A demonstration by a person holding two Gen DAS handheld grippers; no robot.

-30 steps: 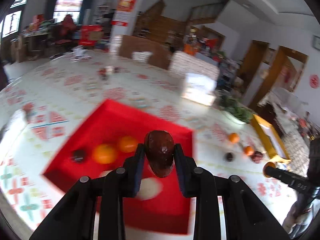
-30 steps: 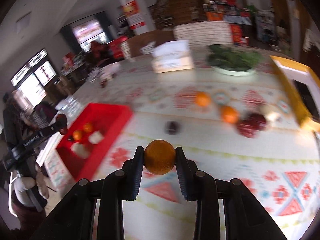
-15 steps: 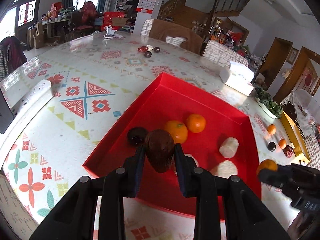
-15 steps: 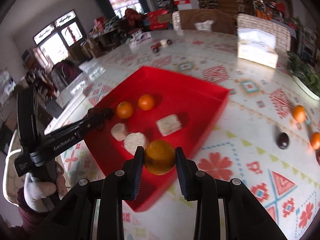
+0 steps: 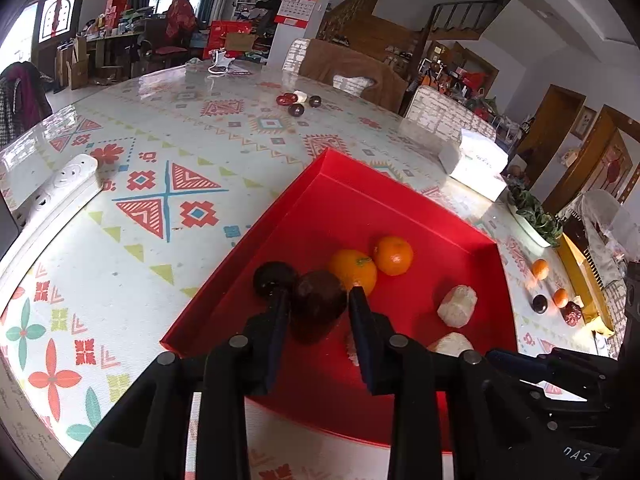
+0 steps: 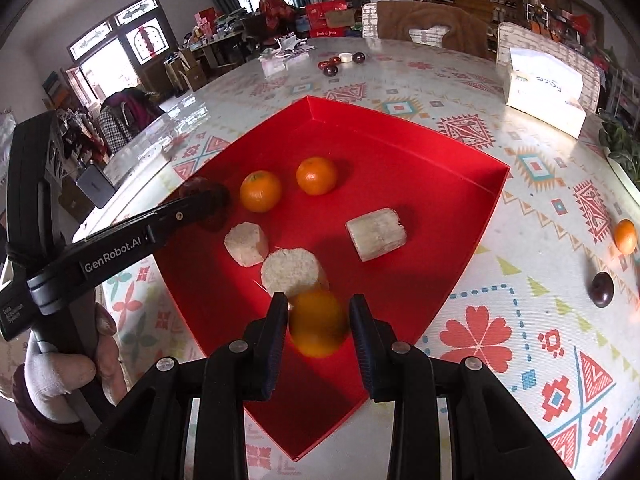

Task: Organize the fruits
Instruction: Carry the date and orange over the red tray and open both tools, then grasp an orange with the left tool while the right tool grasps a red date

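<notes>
- The bench carries a red tray under both grippers. Judging by this, the step in hand is the drop: two fruits let go into the tray at once.
- The tray already holds two oranges, three pale chunks and a dark fruit, all ahead of the grippers.
- Left gripper: its jaws are opening, with a dark brown fruit between them. It looks loosened, a gap showing beside one pad, and sits just beside the dark fruit in the tray.
- Right gripper: its jaws are opening too, an orange between them, blurred as if slipping free, just this side of the nearest pale chunk.
- Next move, as I judge it: spread both jaws fully, lift clear without knocking the fruit, then go for the loose fruits on the bench, off to the right of the right gripper.
</notes>
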